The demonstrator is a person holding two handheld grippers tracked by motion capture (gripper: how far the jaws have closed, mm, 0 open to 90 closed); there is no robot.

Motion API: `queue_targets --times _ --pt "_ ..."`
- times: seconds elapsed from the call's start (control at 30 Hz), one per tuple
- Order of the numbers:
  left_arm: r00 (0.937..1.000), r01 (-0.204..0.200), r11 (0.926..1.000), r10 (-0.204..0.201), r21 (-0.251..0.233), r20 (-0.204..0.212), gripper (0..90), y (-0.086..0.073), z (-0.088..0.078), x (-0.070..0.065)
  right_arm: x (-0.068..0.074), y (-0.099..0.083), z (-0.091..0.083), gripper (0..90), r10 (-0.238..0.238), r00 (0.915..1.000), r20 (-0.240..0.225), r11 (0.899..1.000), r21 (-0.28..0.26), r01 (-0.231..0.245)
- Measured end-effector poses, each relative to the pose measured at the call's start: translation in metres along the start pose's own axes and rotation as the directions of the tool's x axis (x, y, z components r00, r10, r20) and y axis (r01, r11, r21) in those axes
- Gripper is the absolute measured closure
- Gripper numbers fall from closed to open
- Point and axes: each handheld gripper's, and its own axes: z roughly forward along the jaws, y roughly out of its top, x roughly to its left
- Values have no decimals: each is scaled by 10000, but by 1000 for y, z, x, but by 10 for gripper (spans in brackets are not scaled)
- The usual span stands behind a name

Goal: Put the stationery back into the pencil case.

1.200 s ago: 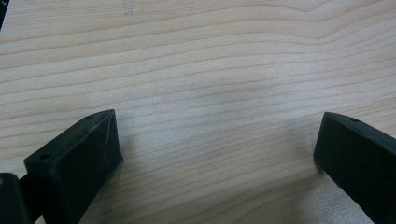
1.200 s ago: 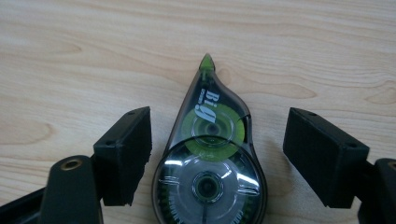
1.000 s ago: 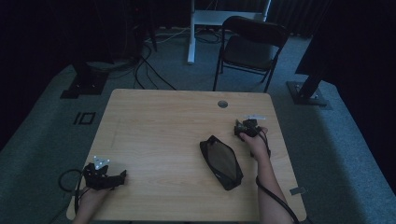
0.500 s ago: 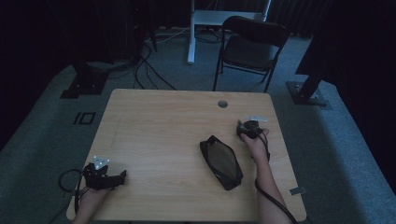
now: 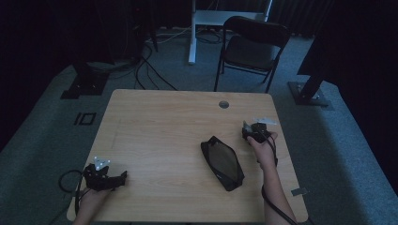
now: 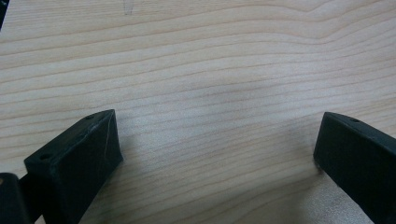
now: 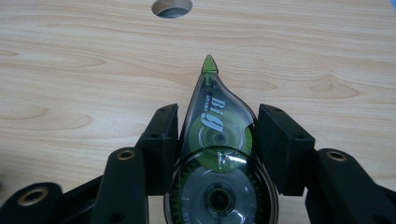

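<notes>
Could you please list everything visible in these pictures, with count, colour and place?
Table: one, light wood, centre, with a round hole near its far edge.
Pouch: one, black, flat on the table's right half.
Correction tape dispenser: one, green and clear, clamped between the right gripper's jaws.
Chair: one, black, beyond the table.
Cables: several, dark, on the floor at far left.
Left gripper: black, open, near-left corner of the table.
Right gripper: black, right side, beside the pouch.
</notes>
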Motion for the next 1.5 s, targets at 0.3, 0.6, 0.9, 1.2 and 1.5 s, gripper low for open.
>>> queue_targets --times 0.3,0.6,0.9,1.2,1.5 --pt "10000 2 10000 -2 1 -2 8 0 0 0 2 0 -31 495 -60 10000 14 9999 -149 60" --pt "10000 1 10000 -1 0 -2 7 0 0 0 7 -6 -59 496 34 9997 -261 9993 -369 -44" --pt "10000 1 10000 -1 0 -1 7 0 0 0 19 -8 -82 497 -41 9978 -658 9987 -519 6" --pt "10000 1 10000 -1 -7 0 7 0 0 0 39 -12 -106 497 -284 9920 -1229 9960 -878 177" --pt "10000 1 10000 -1 -5 -1 7 0 0 0 54 -12 -124 497 -550 9830 -1752 9940 -1033 372"
